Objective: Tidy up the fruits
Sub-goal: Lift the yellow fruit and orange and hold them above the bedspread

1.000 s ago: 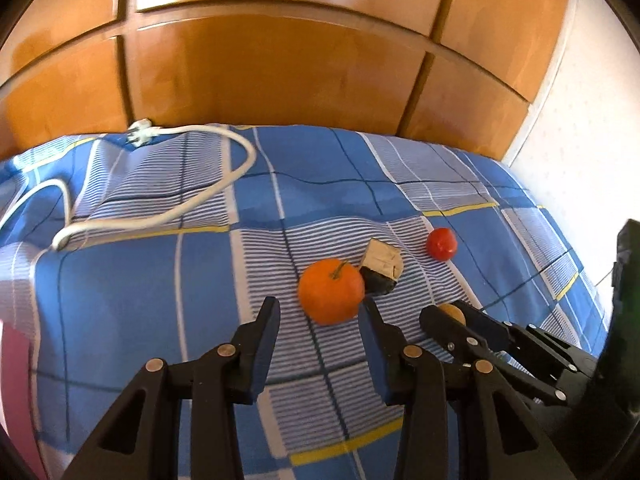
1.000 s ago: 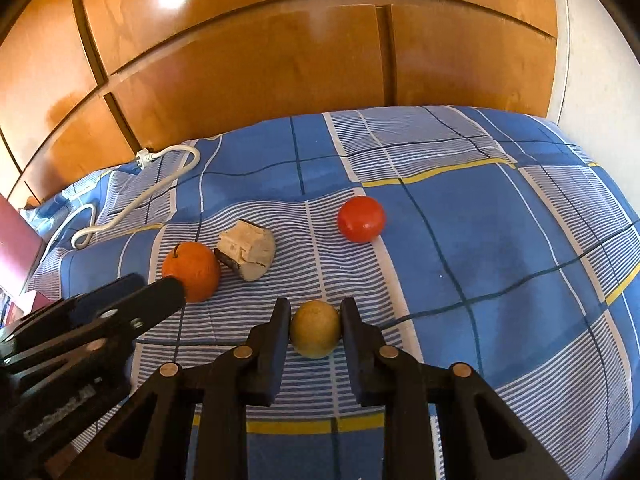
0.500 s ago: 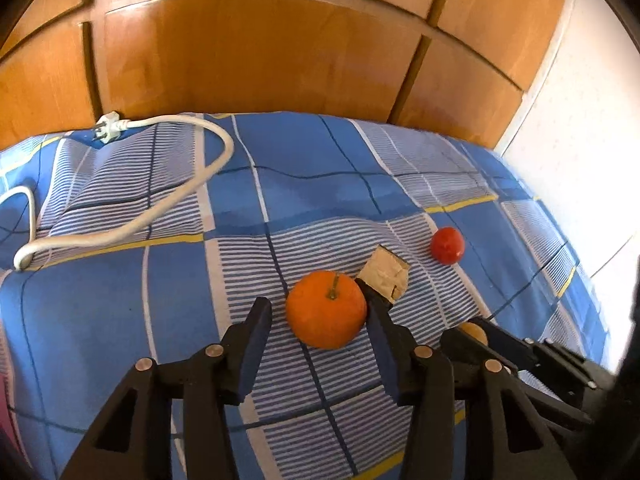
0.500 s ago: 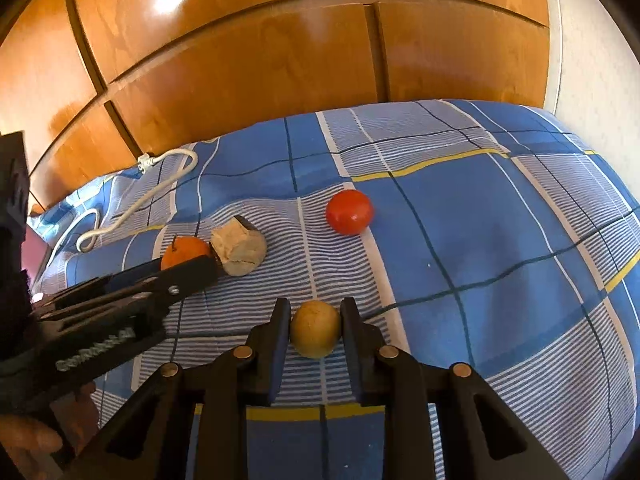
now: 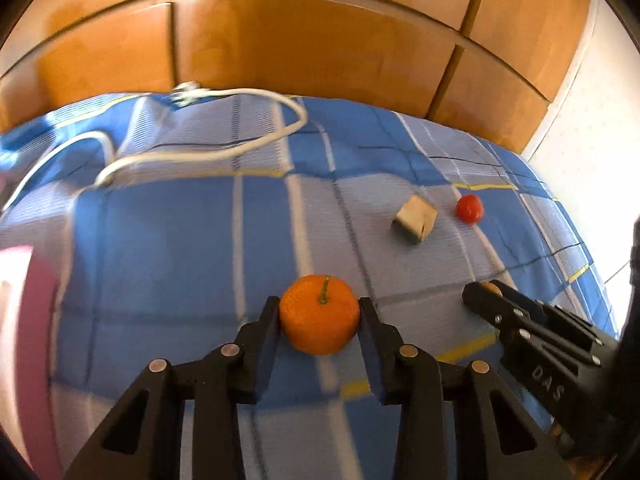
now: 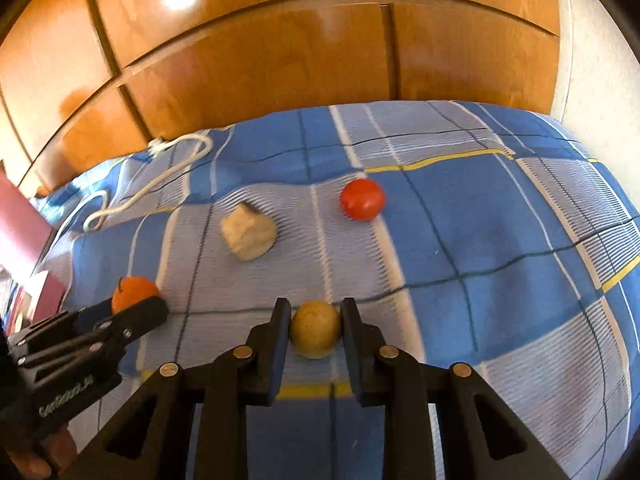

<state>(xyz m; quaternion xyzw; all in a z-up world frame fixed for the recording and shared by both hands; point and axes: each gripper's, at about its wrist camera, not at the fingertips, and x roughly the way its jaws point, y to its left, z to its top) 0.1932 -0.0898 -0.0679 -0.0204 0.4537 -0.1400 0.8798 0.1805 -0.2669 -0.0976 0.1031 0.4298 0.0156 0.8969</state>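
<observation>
An orange (image 5: pixel 316 328) with a green stem sits between the pads of my left gripper (image 5: pixel 319 306), whose jaws are closing and press on both its sides above the blue checked bedspread (image 5: pixel 180 240). The right wrist view shows that orange (image 6: pixel 134 292) at lower left. My right gripper (image 6: pixel 315 308) is shut on a small yellow-brown round fruit (image 6: pixel 315 334). A red tomato (image 6: pixel 362 200) and a beige chunk (image 6: pixel 248 236) lie on the bedspread beyond both grippers.
A white cable (image 5: pixel 200 156) with a plug loops over the far left of the bed. Wooden panels (image 5: pixel 300 48) rise behind the bed and a white wall (image 5: pixel 592 100) stands at the right. A pink object (image 5: pixel 28 300) sits at the left edge.
My left gripper came forward around the orange and closed on it. The orange now sits to the left, apart from the beige chunk it lay beside. The right gripper keeps its fruit.
</observation>
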